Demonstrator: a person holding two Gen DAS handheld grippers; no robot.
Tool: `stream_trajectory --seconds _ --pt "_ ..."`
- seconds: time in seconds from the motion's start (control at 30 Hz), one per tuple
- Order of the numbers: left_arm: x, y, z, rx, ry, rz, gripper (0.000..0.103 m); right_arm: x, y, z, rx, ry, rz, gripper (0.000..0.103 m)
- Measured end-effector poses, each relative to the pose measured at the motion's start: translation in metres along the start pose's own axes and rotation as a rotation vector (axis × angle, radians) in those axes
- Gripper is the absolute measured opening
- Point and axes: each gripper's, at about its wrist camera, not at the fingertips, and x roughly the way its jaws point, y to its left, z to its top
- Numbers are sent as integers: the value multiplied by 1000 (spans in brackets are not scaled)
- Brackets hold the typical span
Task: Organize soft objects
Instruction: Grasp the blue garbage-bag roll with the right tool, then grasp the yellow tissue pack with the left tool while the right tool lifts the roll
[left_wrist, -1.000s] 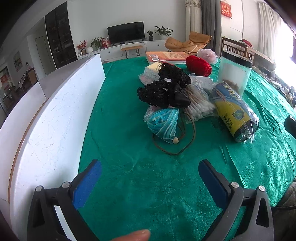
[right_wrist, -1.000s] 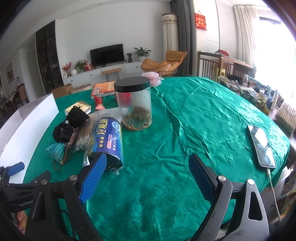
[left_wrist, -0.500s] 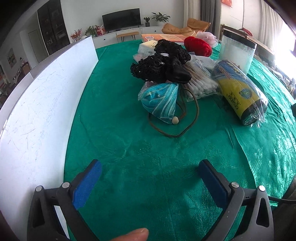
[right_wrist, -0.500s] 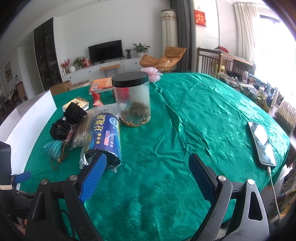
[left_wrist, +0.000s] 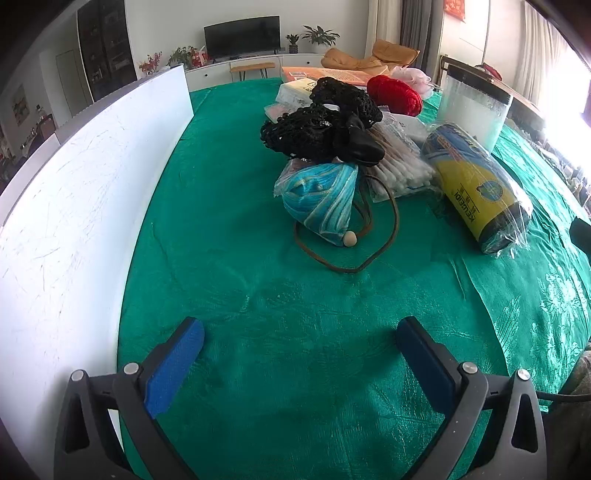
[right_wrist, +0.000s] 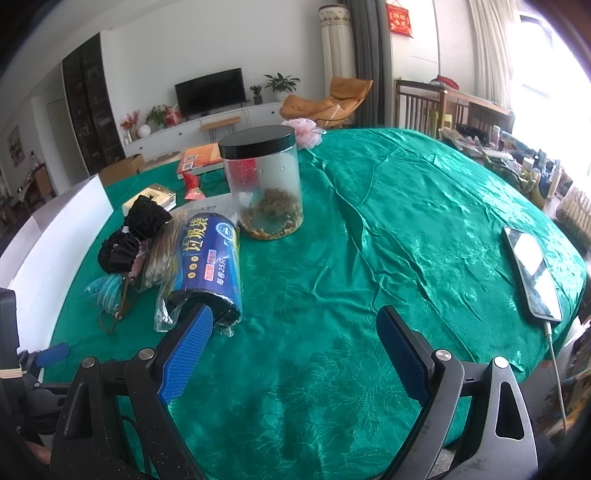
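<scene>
Closing in on the heap, the left gripper (left_wrist: 300, 341) has come nearer to the blue striped pouch (left_wrist: 320, 197) than it was a second ago: the pouch fills more of the left wrist view, straight ahead of the gap between the fingers, while the jaws stand wide apart with nothing between them. The pouch lies at the near edge of the heap, a brown cord (left_wrist: 384, 236) looped on the green tablecloth (left_wrist: 258, 288) around its near end, the black mesh bundle (left_wrist: 317, 127) piled just behind it and the bag of cotton swabs (left_wrist: 397, 168) touching its right side. The white board (left_wrist: 74, 206) runs along the cloth well to the pouch's left. The right gripper (right_wrist: 294, 341) has barely shifted; its jaws are spread and empty too, the wrapped roll of rubbish bags (right_wrist: 210, 258) just beyond its left finger. That approach suggests the pouch is the first soft thing to be picked; no item is held yet.
</scene>
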Motion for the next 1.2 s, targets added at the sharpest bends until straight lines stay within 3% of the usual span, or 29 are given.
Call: stream_trajectory --seconds 0.2,0.33,0.4,0.57,0.7,0.93,1.0,1.03,1.07,1.2 --pt "-2 1 -5 11 -24 -10 103 -2 -5 0 34 1 34 92" --pt "-3 1 -9 17 -42 -16 103 -6 -5 5 60 -25 198 92" --pt "-3 2 -8 19 -36 -19 103 1 -1 8 60 -11 240 92" --pt "-3 2 -7 25 -27 -23 103 38 10 20 82 98 323 92" --pt "-3 2 -6 28 -27 -26 103 73 34 37 5 225 376 92" --pt "-3 4 -6 41 -20 -41 103 112 61 49 -75 369 359 91" --pt "-3 4 -6 42 -19 -42 103 114 60 48 -78 377 347 87" --pt "-3 4 -6 42 -20 -41 103 113 58 46 -82 374 336 67" --pt "-3 3 -6 42 -19 -41 103 112 55 45 -81 374 344 60" --pt "-2 4 -5 46 -15 -44 103 96 35 39 -86 385 318 60"
